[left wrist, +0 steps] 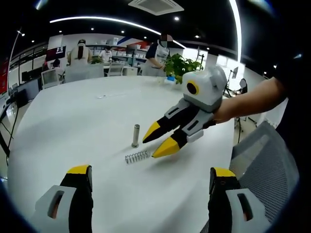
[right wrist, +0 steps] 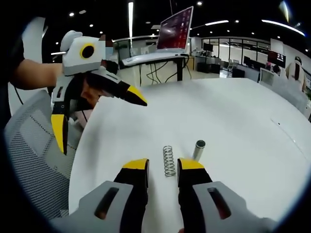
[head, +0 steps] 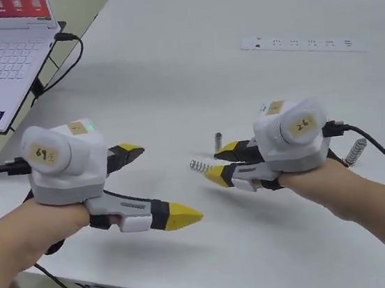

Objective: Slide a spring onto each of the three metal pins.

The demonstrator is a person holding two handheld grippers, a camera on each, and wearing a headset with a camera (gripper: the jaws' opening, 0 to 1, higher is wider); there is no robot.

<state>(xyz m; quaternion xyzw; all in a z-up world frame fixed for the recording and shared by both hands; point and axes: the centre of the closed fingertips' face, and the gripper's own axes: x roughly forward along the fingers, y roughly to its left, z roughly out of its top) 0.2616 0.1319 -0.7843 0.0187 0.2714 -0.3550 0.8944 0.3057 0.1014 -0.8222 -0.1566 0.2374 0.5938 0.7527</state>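
Our left tool [head: 165, 182] stands wide and holds nothing, its tips above the surface [head: 169, 69]. Our right tool [head: 217, 163] faces it, jaws set narrow. The spring [right wrist: 168, 160] lies flat on the surface, its near end between the right tool's tips and the rest reaching ahead of them; it does not look clamped. The pin [right wrist: 198, 150] stands upright just ahead of that tool's right-hand jaw, beside the spring but apart from it. Both lie ahead of the left tool.
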